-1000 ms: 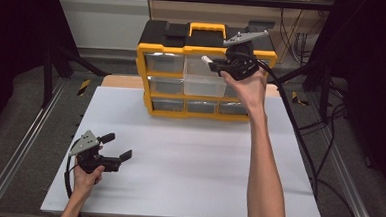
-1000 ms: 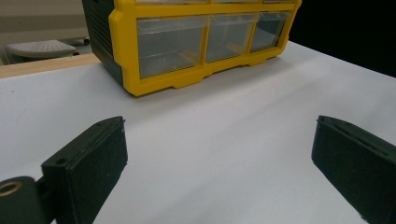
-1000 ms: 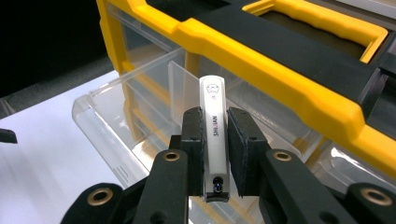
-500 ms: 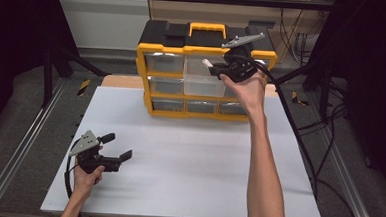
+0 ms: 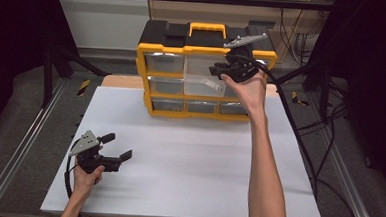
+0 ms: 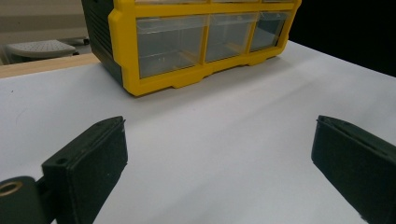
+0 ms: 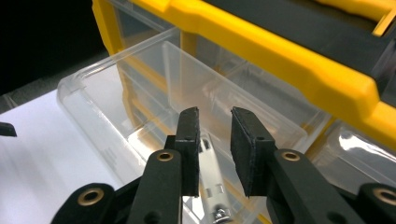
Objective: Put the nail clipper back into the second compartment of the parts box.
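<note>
**Drawer comes out of the organiser**

At upper centre, the right gripper (image 5: 218,70) has drawn the clear drawer (image 5: 205,84) farther from the yellow organiser (image 5: 203,71), jaws narrowly parted above a metal clip (image 7: 210,175). Lower left, the left gripper (image 5: 116,149) rests spread on the worktop (image 5: 198,164).

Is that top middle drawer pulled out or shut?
Pulled out: the clear drawer juts forward past the organizer's yellow frame, under the right gripper.
</note>
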